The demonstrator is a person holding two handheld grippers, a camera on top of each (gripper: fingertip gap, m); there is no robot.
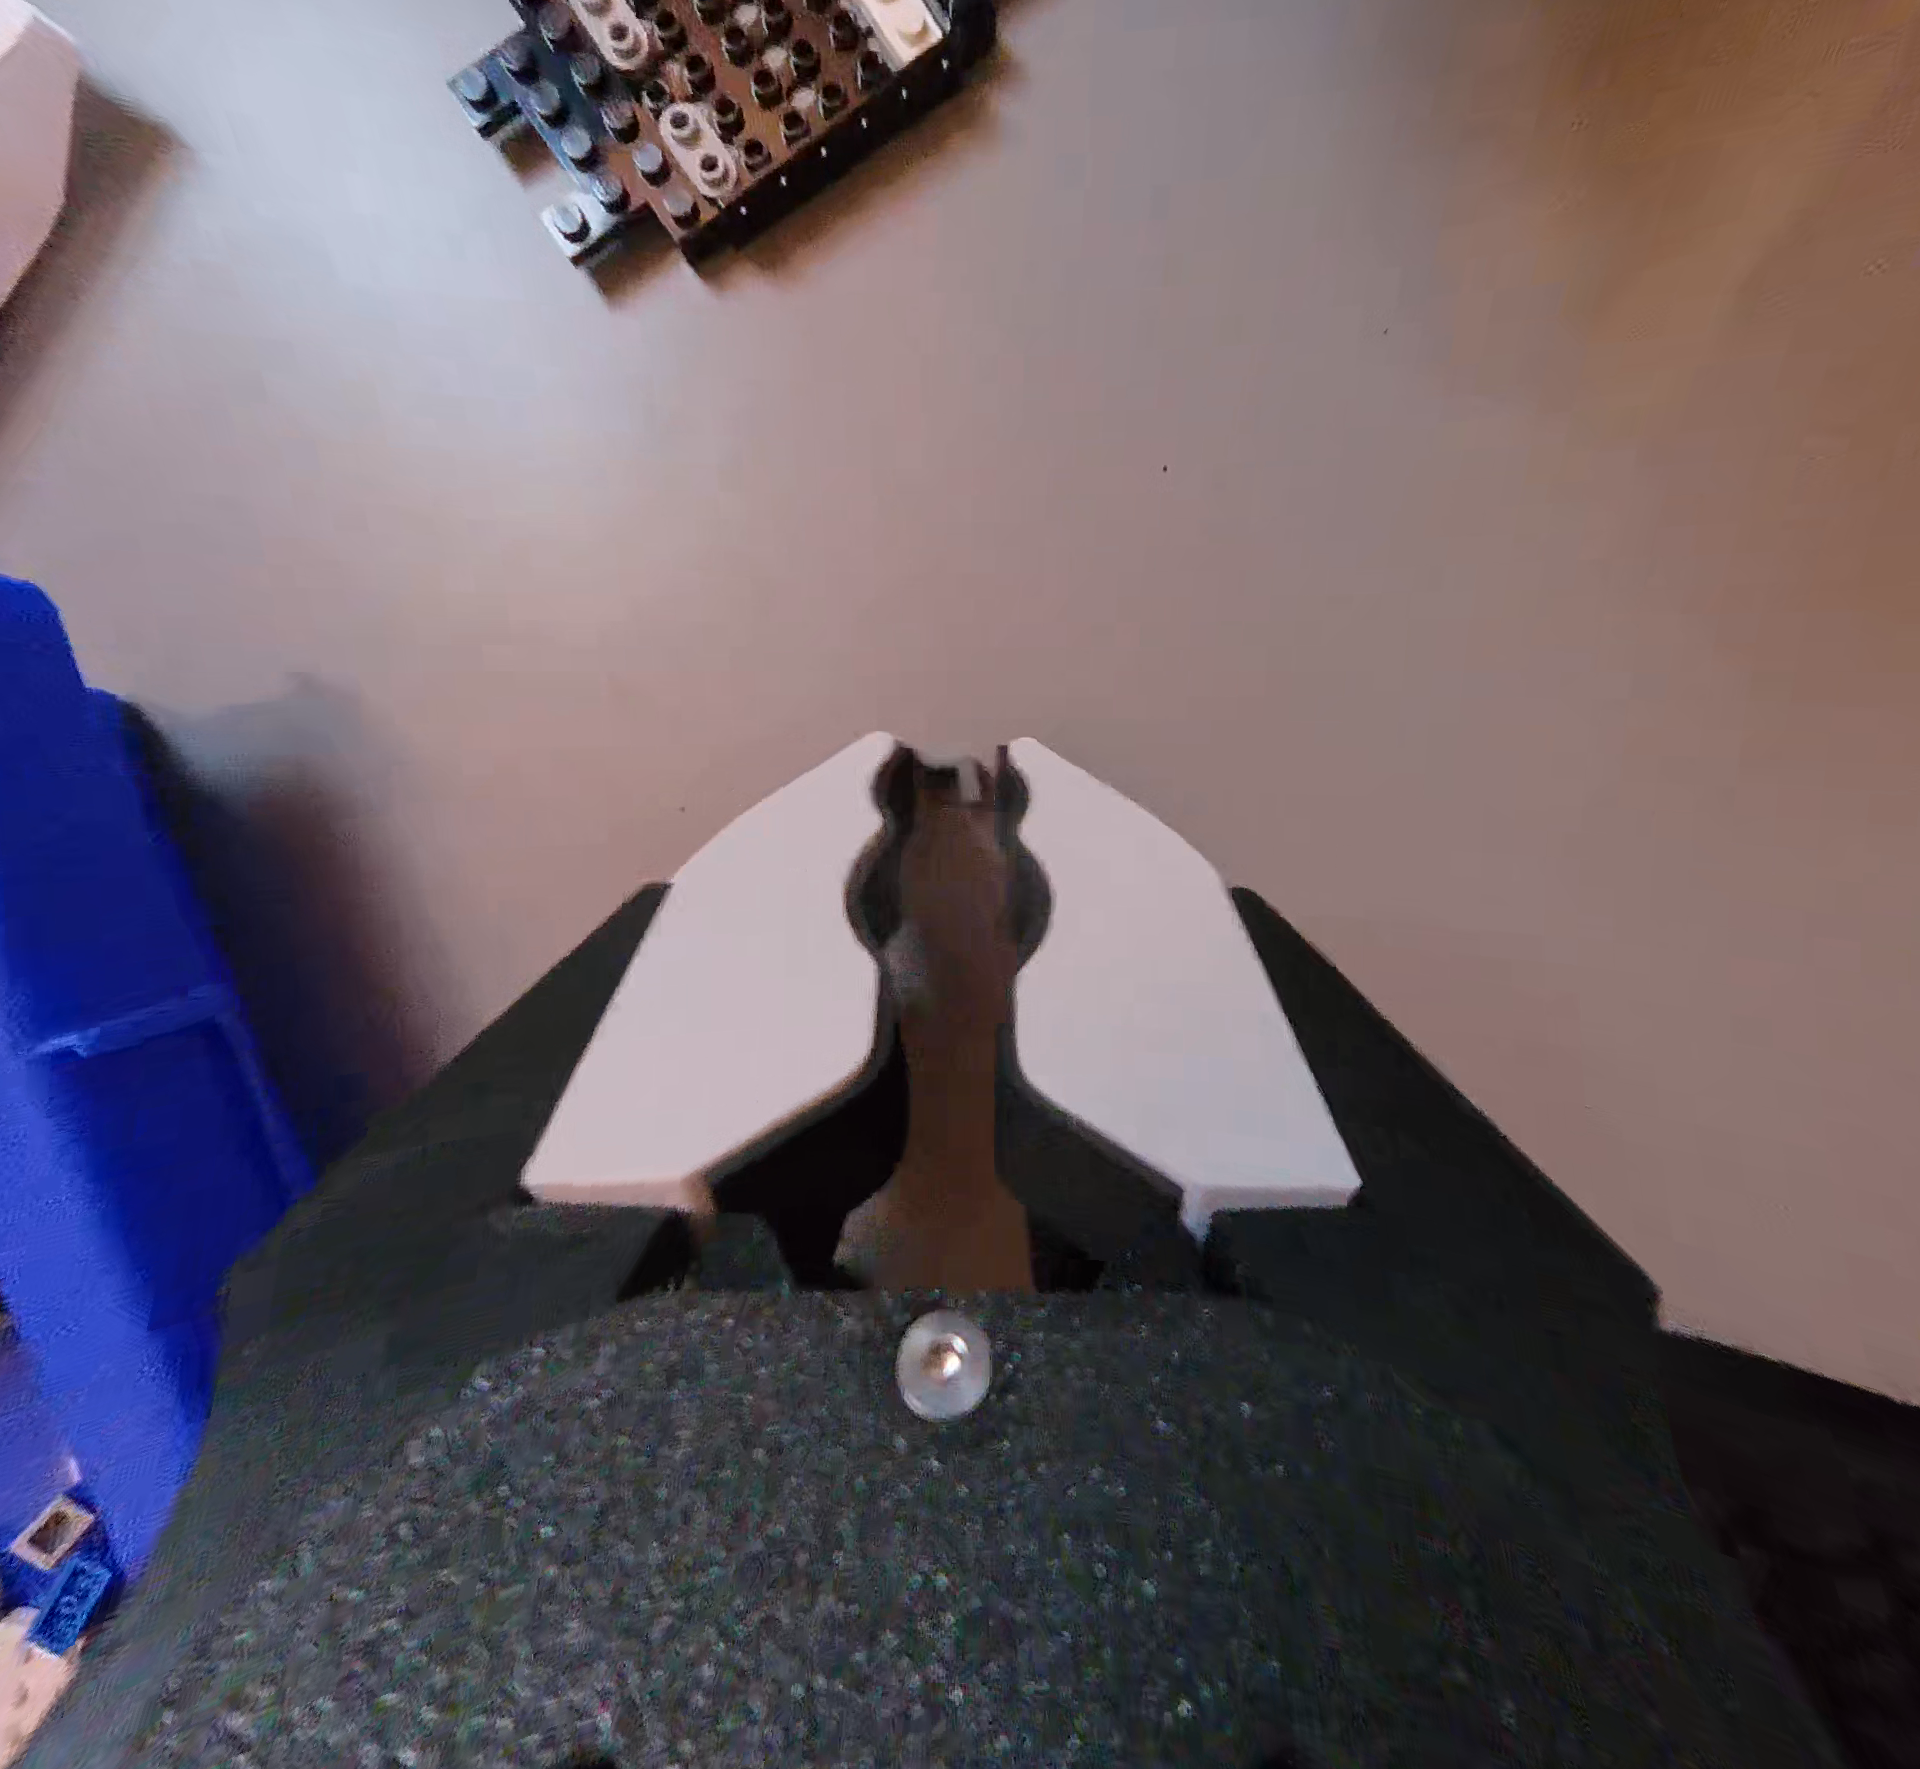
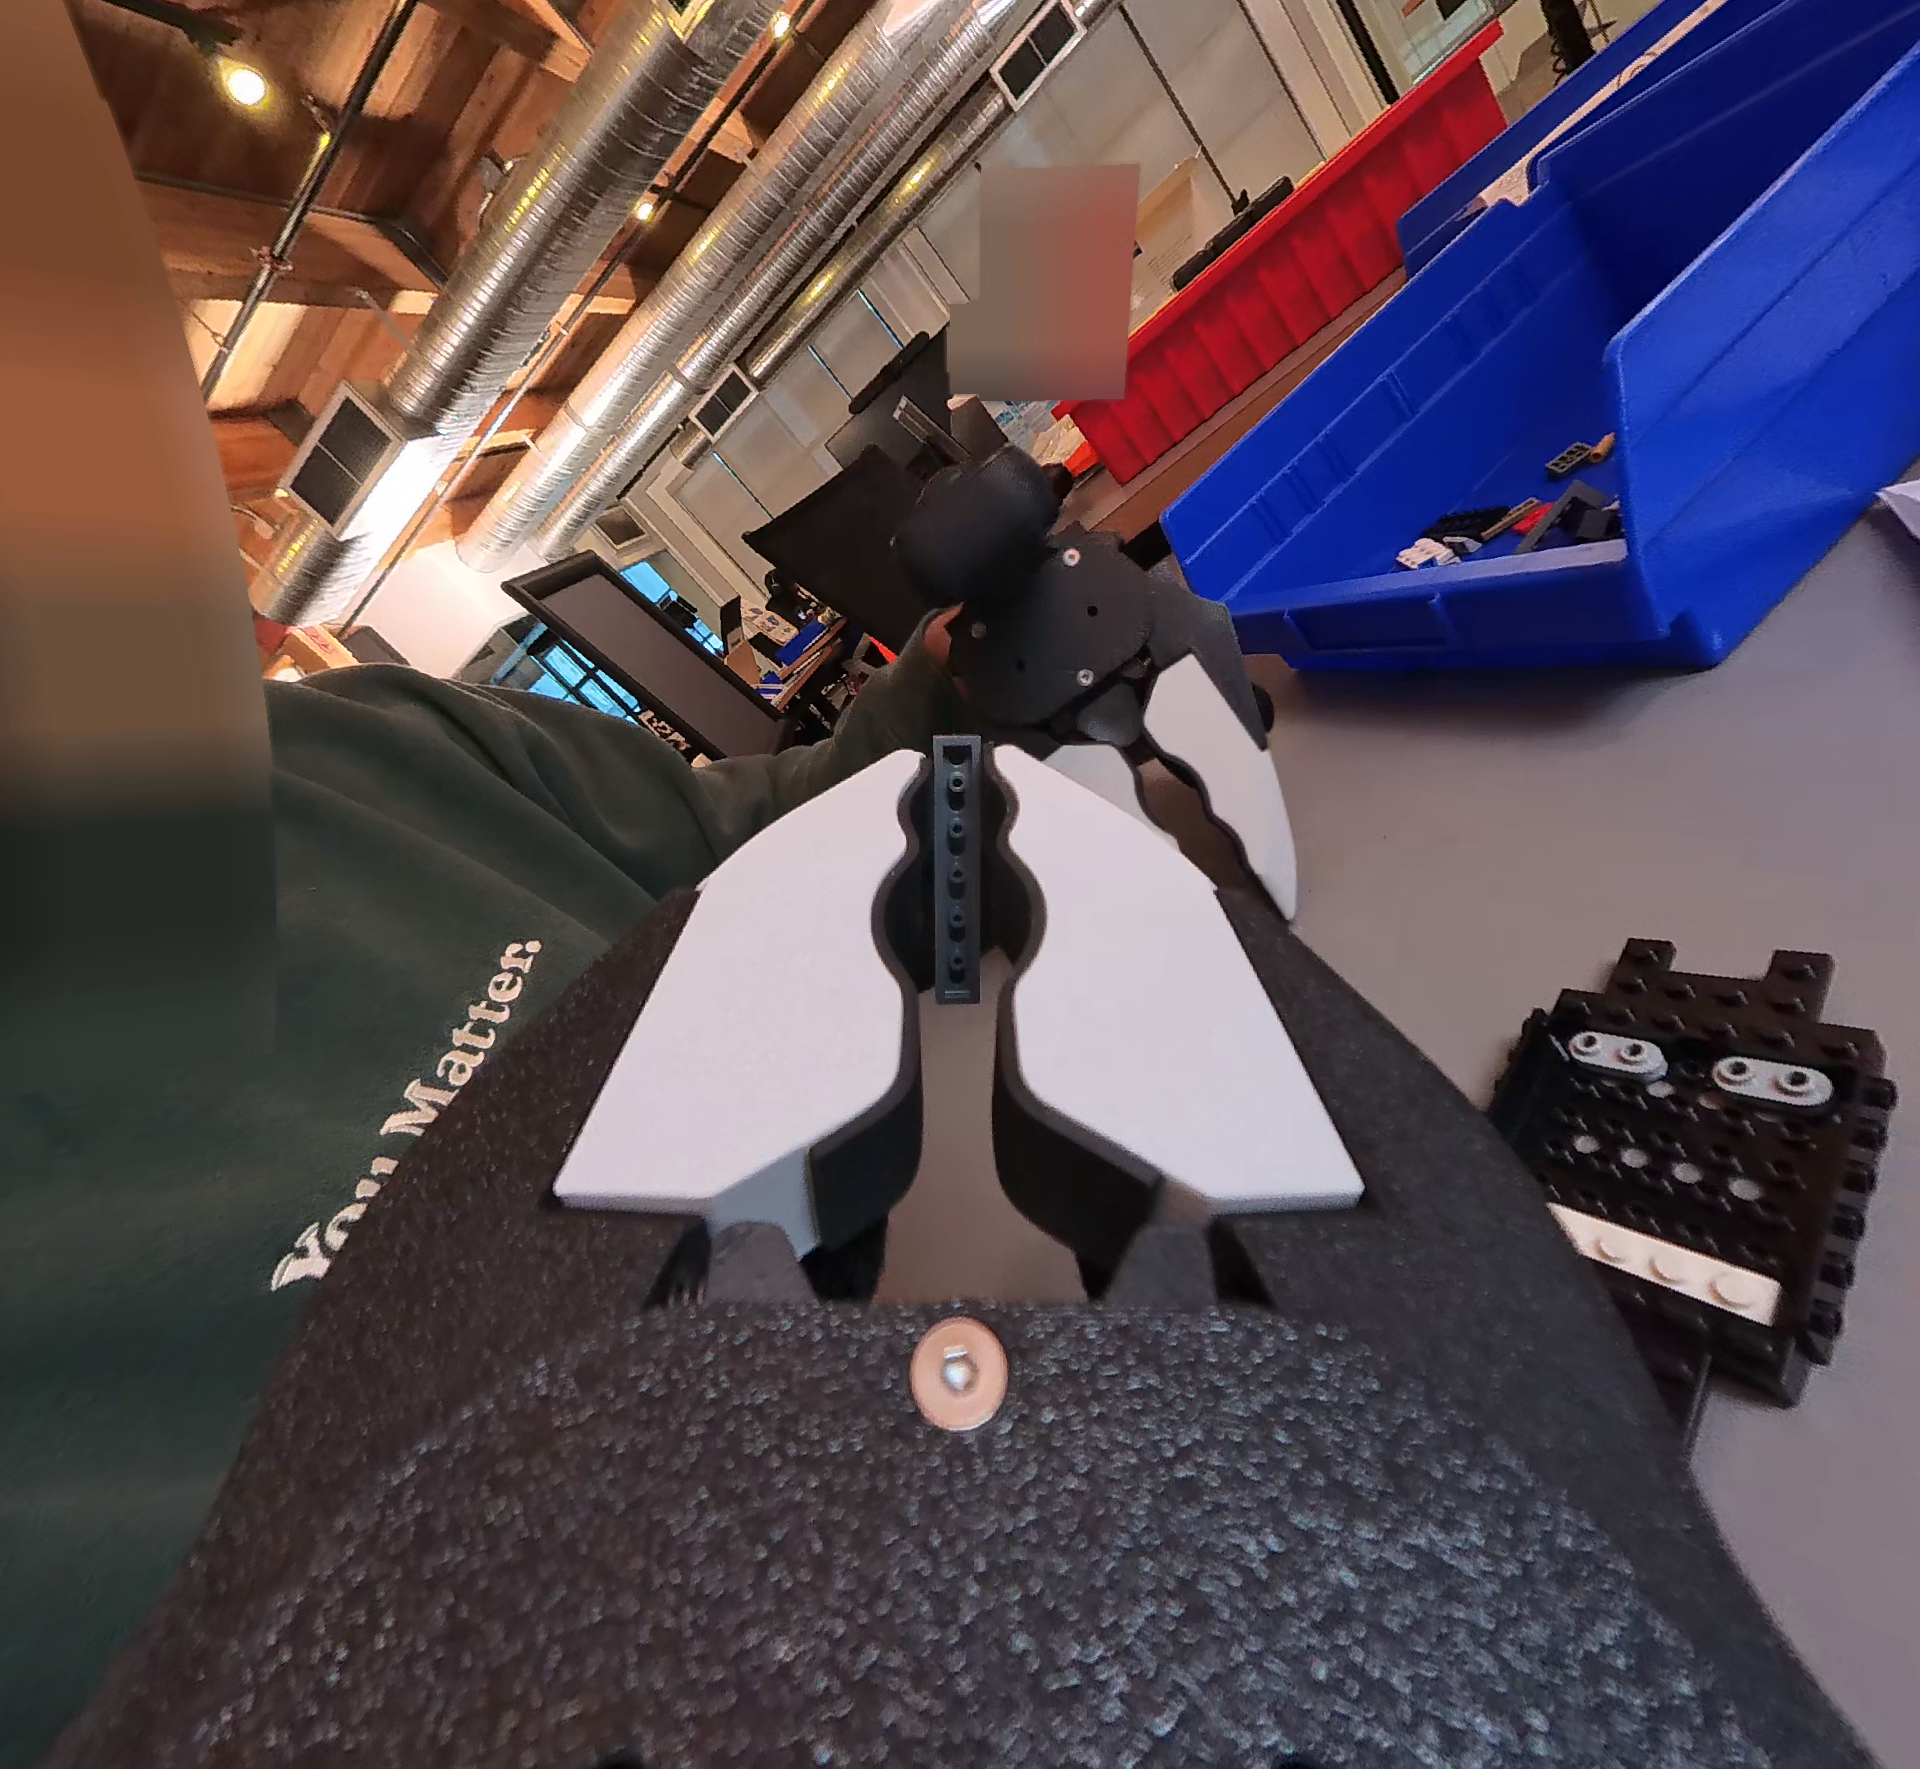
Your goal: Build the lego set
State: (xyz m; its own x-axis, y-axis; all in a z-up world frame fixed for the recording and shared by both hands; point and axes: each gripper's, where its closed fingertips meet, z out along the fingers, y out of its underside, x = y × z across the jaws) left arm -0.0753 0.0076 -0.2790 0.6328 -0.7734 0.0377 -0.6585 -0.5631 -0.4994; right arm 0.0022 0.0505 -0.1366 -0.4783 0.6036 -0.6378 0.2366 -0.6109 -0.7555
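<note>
Right gripper [image 2: 957, 872] clenched on a long, narrow dark plate [image 2: 957, 872], gripped across its thin edges and raised off the grey table [image 2: 1507, 867]; judged light, rigid and slick, so best held on the long edges. Left gripper [image 1: 951, 769] pinches a tiny white piece [image 1: 956, 777] at its tips, blurred, above the table. Farther off lies the black studded brick assembly [image 1: 748, 46]; blue bin [image 2: 1558, 431] beyond.

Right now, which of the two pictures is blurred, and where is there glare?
Left wrist view: motion blur smears the fingers and the blue bin; no glare. Right wrist view: mostly sharp; ceiling lamp glares, brick assembly slightly soft.
</note>
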